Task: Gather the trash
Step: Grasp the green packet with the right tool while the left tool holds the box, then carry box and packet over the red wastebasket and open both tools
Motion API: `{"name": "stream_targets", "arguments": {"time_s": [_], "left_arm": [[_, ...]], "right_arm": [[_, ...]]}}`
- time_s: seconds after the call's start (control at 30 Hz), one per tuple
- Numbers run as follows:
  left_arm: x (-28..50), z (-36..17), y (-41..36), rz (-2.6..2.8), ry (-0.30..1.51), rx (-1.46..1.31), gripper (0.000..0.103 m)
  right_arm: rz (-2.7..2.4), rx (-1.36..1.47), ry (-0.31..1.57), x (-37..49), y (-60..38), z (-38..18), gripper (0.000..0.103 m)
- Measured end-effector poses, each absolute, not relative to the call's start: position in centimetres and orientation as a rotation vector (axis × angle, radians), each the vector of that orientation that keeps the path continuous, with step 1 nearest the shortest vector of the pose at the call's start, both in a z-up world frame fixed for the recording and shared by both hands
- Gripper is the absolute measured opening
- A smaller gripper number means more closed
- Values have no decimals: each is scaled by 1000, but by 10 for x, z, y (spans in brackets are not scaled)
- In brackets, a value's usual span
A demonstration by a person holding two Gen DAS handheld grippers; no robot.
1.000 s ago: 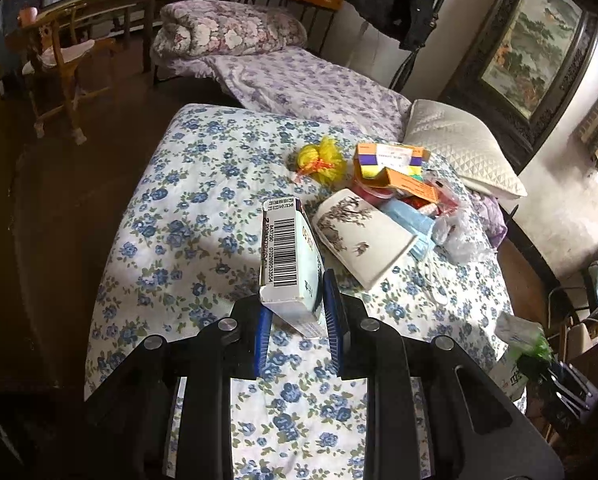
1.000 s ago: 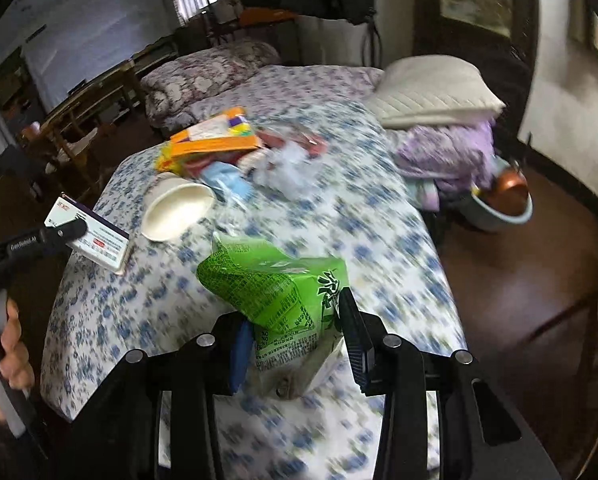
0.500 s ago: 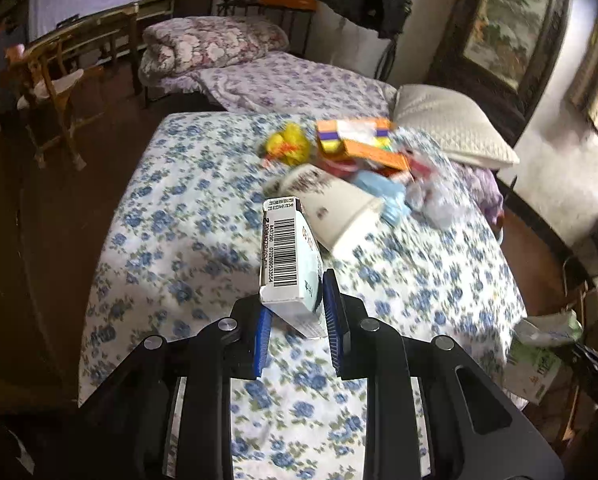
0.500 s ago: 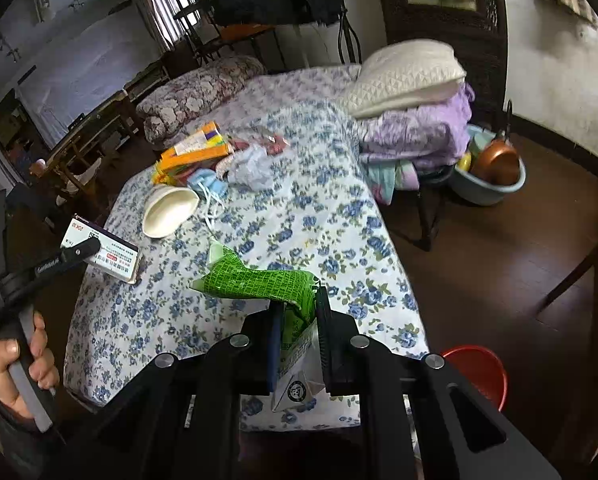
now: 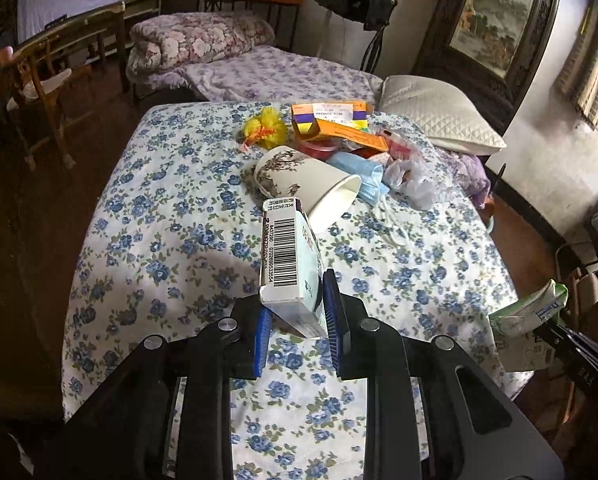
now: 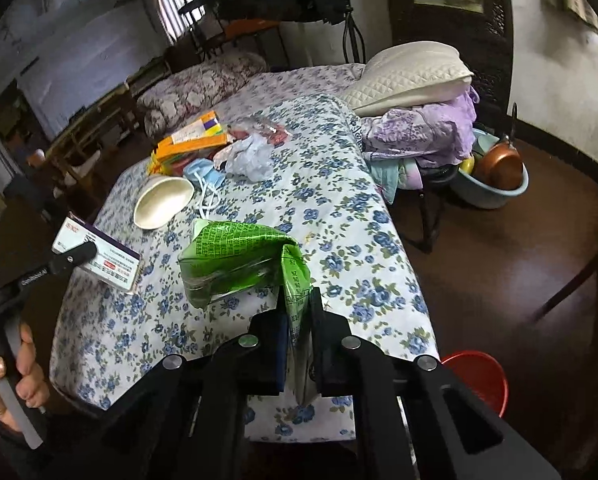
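My left gripper [image 5: 295, 312] is shut on a small white box [image 5: 289, 256] with a barcode, held above the near part of the floral tablecloth [image 5: 159, 240]. It also shows in the right wrist view [image 6: 99, 256]. My right gripper [image 6: 297, 320] is shut on a green plastic wrapper [image 6: 235, 256], held over the table's near right corner; the wrapper also shows in the left wrist view [image 5: 527, 312]. On the table lie a tipped paper cup [image 5: 307, 184], a blue face mask [image 5: 363, 176], a clear plastic bag [image 5: 411, 176], an orange box [image 5: 331, 120] and a yellow net [image 5: 263, 128].
A red bucket [image 6: 479, 376] stands on the floor by the table's near right corner. A blue basin with a copper pot [image 6: 495, 176] sits further back. A pillow [image 5: 435, 120] and purple clothes [image 6: 419, 132] are beside the table's far right. Wooden chairs [image 5: 39, 88] stand left.
Both grippers have pulled back from the table with their loads still held. The red bucket has come into the right wrist view and sits closer now.
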State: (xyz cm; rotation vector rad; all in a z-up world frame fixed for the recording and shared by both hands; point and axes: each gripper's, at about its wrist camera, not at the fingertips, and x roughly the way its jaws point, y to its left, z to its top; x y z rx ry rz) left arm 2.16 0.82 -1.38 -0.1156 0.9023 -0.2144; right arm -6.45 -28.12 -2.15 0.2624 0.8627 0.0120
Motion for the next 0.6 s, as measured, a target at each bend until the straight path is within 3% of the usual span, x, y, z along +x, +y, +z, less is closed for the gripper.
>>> {"name": "stream_targets", "arguments": {"time_s": [0.23, 0.6], "left_arm": [[2, 6, -24, -322, 864, -80, 25], [-45, 22, -172, -676, 883, 99, 25]], "right_arm": [[-54, 258, 823, -96, -317, -13, 10], [-224, 366, 826, -145, -412, -37, 10]]}}
